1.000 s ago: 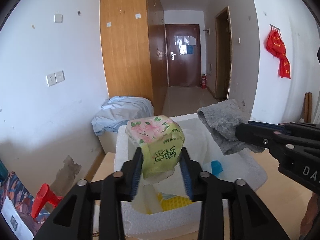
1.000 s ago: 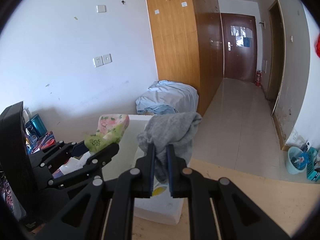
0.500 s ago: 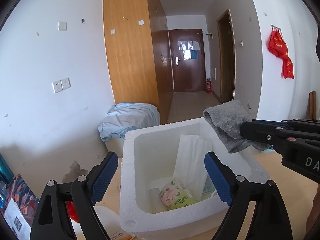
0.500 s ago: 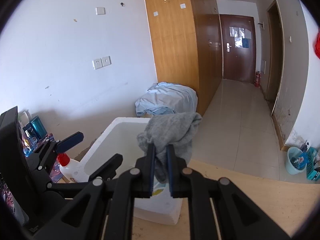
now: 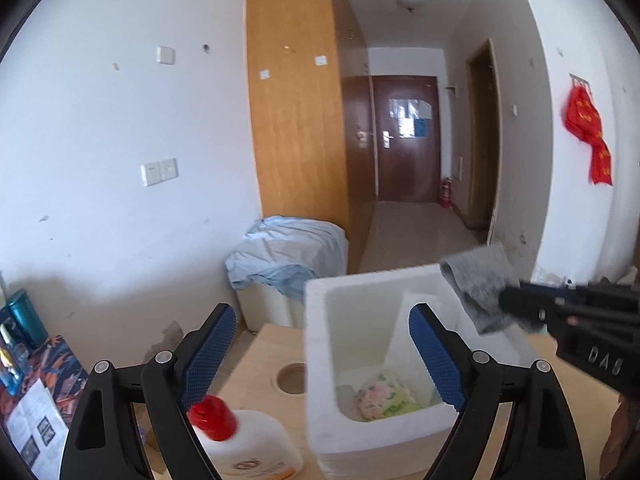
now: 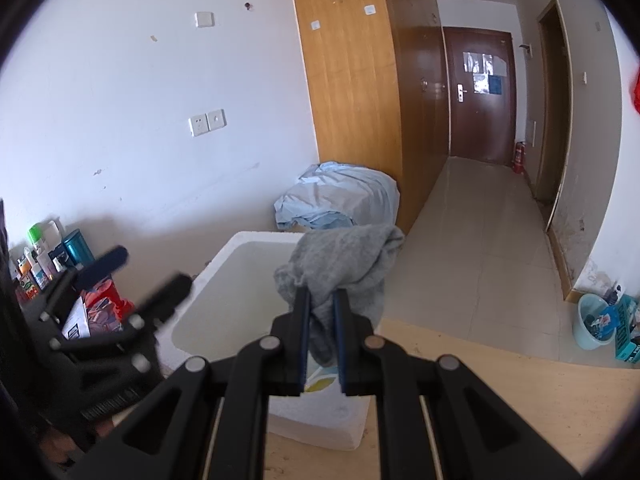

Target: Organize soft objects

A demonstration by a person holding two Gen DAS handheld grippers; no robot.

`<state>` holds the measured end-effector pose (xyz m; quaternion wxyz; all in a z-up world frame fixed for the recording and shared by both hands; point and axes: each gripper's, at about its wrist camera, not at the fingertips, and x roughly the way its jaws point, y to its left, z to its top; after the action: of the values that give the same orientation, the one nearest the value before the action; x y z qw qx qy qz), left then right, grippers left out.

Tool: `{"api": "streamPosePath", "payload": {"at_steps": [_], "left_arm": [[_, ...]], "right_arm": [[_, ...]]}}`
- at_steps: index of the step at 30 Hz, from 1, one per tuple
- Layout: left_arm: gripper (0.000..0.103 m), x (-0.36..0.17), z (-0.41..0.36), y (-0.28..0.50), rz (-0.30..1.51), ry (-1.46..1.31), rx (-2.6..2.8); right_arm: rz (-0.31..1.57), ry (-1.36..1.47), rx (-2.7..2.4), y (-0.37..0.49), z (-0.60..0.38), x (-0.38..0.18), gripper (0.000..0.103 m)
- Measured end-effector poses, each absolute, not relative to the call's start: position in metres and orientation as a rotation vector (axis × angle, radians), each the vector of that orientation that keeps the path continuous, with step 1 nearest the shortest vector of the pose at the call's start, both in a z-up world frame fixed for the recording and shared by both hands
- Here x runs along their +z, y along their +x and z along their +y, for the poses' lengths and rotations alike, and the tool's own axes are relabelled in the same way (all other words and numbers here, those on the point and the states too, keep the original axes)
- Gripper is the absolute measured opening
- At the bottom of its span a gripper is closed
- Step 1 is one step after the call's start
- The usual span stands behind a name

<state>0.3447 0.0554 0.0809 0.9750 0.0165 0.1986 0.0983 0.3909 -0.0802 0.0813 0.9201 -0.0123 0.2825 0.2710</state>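
Right gripper (image 6: 320,336), fingers clenched on a grey cloth (image 6: 344,264), held above the far right rim of the white foam box (image 5: 320,360) that stands on the wooden worktop (image 5: 256,360). The cloth bunches above the fingers and sags between them. Left gripper (image 5: 316,360), fingers released and spread wide, empty, held level near the box's left wall and pointing down the room. A floral tissue pack (image 5: 384,396) lies on the box floor beside a white folded sheet (image 5: 416,332).

Likely hazards: the cloth hangs over the rim rather than over the middle of the opening, so a release here could leave it draped on the foam edge or let it slide down outside the box. The light foam box could shift or tip if either gripper knocks its wall. A white bottle with a red cap (image 5: 244,444) stands just under the left gripper's left finger and could be toppled by a downward sweep.
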Motion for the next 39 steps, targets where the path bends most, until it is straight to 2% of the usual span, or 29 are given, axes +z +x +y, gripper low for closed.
{"api": "streamPosePath", "payload": {"at_steps": [26, 28, 30, 33, 39], "left_arm": [[0.089, 0.084, 0.064, 0.346, 0.408, 0.019, 0.25], [0.089, 0.083, 0.065, 0.347, 0.413, 0.021, 0.247], [0.089, 0.082, 0.065, 0.347, 0.417, 0.021, 0.246], [0.089, 0.083, 0.065, 0.348, 0.414, 0.021, 0.246], [0.089, 0.083, 0.066, 0.35, 0.418, 0.022, 0.243]], "right_arm": [[0.618, -0.017, 0.615, 0.41, -0.07, 0.068, 0.016], [0.62, -0.023, 0.611, 0.411, -0.069, 0.067, 0.025], [0.618, -0.02, 0.606, 0.41, -0.068, 0.068, 0.047], [0.592, -0.02, 0.591, 0.407, -0.07, 0.07, 0.069], [0.584, -0.008, 0.576, 0.407, -0.072, 0.072, 0.071]]}}
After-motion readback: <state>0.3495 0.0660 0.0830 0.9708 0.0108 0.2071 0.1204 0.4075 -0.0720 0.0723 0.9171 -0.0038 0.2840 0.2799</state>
